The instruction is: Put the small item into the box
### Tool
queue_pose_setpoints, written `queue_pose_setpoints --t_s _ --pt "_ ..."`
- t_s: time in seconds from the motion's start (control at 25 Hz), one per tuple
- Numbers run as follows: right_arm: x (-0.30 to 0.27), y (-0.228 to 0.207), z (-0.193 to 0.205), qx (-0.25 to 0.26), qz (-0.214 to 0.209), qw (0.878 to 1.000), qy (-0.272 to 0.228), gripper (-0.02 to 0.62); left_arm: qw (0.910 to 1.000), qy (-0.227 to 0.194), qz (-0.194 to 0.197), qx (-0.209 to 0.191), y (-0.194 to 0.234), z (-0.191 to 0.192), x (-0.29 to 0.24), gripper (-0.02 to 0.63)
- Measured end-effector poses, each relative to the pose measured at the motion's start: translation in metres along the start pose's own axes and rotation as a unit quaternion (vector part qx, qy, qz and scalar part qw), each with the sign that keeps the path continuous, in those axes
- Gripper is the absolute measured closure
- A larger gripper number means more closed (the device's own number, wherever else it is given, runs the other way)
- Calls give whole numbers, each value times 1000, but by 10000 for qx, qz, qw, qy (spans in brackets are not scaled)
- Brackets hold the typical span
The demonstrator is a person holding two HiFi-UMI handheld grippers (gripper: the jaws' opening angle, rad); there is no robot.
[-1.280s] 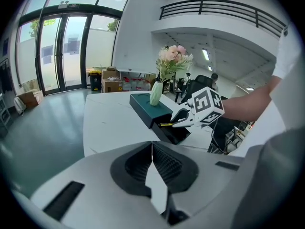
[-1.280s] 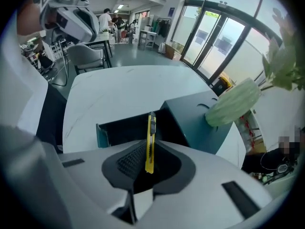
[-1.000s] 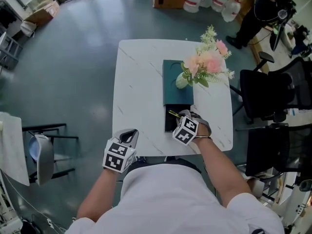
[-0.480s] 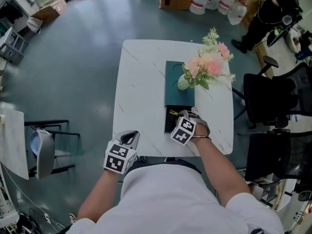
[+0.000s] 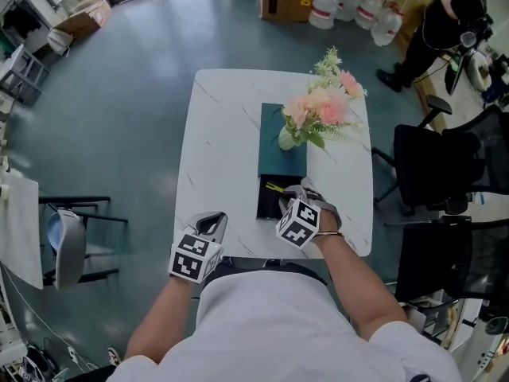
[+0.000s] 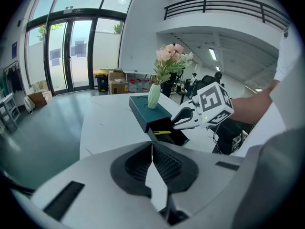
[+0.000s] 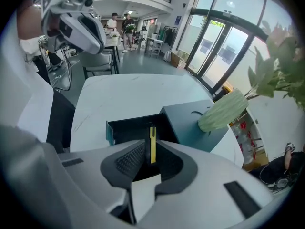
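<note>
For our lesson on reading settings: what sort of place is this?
Probably the open lobby of an office or lab building: tall glass doors, a railed mezzanine balcony above, and black office chairs beside the white table.

The small item (image 7: 152, 143) is a thin yellow strip, pinched by its near end between the jaws of the right hand-held gripper (image 7: 150, 157). From there it points toward 10 o'clock in the head view, over the open drawer (image 5: 269, 203). The box (image 5: 282, 140) is a long dark teal case lying flat mid-surface (image 5: 223, 134), its drawer (black inside) pulled out toward 6 o'clock.
</note>
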State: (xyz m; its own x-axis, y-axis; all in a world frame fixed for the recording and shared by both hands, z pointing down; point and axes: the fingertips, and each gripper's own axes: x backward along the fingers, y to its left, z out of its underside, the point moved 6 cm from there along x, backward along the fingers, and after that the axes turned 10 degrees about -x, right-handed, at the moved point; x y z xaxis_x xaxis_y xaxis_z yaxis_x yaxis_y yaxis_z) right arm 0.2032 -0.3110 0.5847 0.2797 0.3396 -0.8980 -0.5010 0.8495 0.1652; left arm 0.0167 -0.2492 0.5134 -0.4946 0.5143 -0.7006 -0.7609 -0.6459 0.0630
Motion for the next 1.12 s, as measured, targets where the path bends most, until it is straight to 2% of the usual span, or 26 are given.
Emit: queue_pose_setpoints --t_s 0.12,0.32,0.64,0.72,0.84,1.04,1.12 --pt "17 -1 1 -186 -130 9993 -296 511 9999 -73 -83 14 -9 -8 -5 589" --pt "43 -4 9 -863 -563 9907 -888 515 9993 -222 -278 118 -27 -16 -1 589" --pt "64 -1 32 -1438 -931 9754 -1389 528 9987 -346 -325 161 -54 -19 7 589" --pt "70 1 34 -1793 -1013 9656 -1590 533 9989 -351 -261 148 -58 -18 11 589" --pt "81 8 33 -2426 -1145 9436 -1938 539 9991 -367 -179 62 -62 -16 18 589" --pt "96 28 37 -3205 -963 9162 -2202 556 9986 -496 21 -176 -65 -12 37 589" --pt "102 40 39 -3569 -967 9012 -2260 562 9982 -529 135 -237 -68 -4 48 589"
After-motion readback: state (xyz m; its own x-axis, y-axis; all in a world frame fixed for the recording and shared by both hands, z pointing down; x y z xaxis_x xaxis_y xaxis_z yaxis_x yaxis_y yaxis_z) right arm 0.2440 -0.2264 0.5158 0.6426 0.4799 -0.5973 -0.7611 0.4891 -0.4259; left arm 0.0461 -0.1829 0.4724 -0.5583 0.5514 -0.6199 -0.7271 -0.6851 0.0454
